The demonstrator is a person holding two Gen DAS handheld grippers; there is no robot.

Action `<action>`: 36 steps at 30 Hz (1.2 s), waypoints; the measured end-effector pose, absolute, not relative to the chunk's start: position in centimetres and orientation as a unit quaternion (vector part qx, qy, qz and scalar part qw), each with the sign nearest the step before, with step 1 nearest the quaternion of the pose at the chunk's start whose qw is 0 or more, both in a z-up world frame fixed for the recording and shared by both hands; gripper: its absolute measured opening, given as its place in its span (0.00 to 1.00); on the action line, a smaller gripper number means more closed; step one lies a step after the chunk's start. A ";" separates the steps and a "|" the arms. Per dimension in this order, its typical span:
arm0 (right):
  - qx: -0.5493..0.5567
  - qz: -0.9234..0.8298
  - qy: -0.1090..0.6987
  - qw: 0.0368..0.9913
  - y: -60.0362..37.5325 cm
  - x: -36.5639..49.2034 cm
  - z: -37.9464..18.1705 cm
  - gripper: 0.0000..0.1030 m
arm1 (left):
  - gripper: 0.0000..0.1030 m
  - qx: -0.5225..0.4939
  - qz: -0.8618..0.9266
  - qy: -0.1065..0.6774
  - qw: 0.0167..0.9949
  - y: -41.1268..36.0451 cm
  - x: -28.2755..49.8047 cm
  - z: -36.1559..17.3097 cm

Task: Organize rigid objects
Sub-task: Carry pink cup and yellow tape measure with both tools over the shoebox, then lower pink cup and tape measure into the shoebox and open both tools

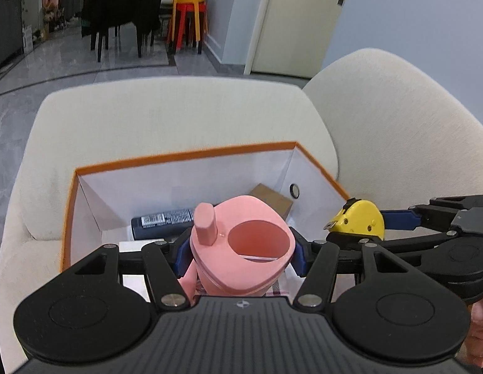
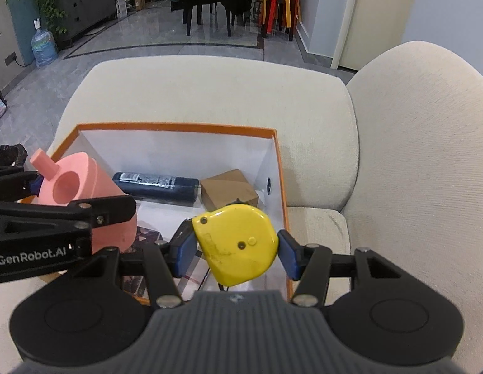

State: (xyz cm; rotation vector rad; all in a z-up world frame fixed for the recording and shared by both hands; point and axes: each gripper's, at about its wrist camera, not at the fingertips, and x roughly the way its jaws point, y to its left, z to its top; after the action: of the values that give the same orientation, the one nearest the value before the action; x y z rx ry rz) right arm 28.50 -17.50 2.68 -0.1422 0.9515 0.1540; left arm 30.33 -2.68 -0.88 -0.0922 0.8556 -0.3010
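While over the orange box (image 2: 179,127), left hand-held gripper (image 1: 241,251) pinching pink cup (image 1: 244,249), right hand-held gripper (image 2: 236,249) pinching tape measure (image 2: 238,246).

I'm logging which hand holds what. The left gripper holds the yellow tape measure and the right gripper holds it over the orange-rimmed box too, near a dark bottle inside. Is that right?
Not quite. The left gripper is shut on the pink cup, as the left wrist view shows. The right gripper holds the yellow tape measure over the orange-rimmed box, with the dark bottle inside.

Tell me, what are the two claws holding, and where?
Left claw pinches the pink cup by its sides, below the lid. Right claw pinches the yellow tape measure by its edges.
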 end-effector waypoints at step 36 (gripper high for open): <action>-0.202 0.122 0.527 0.816 -13.1 34.2 -4.2 0.54 | 0.67 -0.009 -0.127 0.516 0.847 -4.7 37.3 -5.9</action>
State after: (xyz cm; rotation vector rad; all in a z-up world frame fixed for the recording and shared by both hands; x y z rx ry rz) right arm 34.16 -13.15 -4.18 -0.4313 1.1247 0.2594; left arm 37.34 -4.68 -5.94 -0.0186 1.0885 -0.2679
